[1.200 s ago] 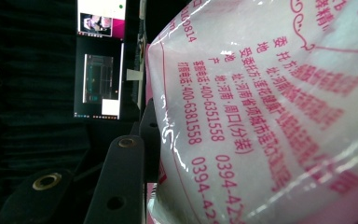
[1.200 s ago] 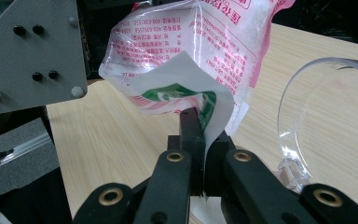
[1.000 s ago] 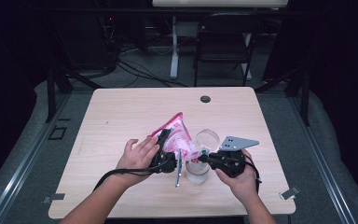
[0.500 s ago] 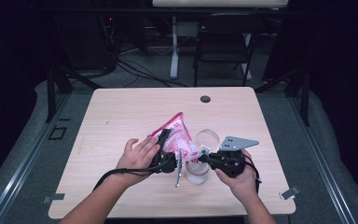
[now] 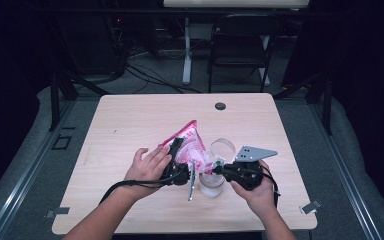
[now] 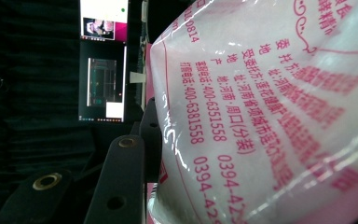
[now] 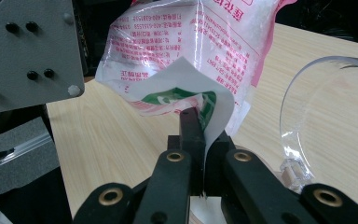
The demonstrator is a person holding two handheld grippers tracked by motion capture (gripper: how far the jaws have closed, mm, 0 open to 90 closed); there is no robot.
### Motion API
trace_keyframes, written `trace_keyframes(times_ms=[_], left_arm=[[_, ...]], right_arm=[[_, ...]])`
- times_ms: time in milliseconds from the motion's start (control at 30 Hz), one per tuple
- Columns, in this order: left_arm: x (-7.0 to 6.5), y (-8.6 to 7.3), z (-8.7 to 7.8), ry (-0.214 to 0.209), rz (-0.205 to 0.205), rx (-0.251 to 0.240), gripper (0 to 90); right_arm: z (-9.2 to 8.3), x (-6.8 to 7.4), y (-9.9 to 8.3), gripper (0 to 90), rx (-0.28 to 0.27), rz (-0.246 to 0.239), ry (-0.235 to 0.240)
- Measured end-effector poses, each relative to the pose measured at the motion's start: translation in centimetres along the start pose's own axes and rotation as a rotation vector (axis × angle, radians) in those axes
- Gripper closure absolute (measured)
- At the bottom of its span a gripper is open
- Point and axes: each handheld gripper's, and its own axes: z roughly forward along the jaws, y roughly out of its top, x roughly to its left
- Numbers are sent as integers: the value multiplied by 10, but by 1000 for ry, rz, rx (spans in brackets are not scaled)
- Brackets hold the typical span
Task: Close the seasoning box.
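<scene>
With your left claw [image 5: 176, 150] gripping the pink bag [image 5: 190, 145] at center counter and your right claw [image 7: 200, 140] clamped on its corner flap, pulling unevenly could spill granules past the jar [image 5: 212, 184] at 5 o'clock.

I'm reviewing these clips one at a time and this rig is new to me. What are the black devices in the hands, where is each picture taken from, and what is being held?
A person sits at a wooden table with a hand-held two-jaw gripper in each hand. The high view looks down from above; each of the other two comes from a camera riding on one gripper, looking along its black jaws.

The left gripper holds a pink-and-white printed bag of white grains, tilted. The right gripper is shut on a corner flap of that bag, jaws nearly together. Below them stands a clear jar, its hinged clear lid standing open. A small dark round disc sits near the table's far edge.
</scene>
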Motion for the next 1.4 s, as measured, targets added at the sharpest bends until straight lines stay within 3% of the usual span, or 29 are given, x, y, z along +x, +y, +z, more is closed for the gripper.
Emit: trace_keyframes(times_ms=[1400], left_arm=[[2, 2, 0, 7, 6, -7, 650]], right_arm=[[0, -1, -1, 900, 1, -1, -2]])
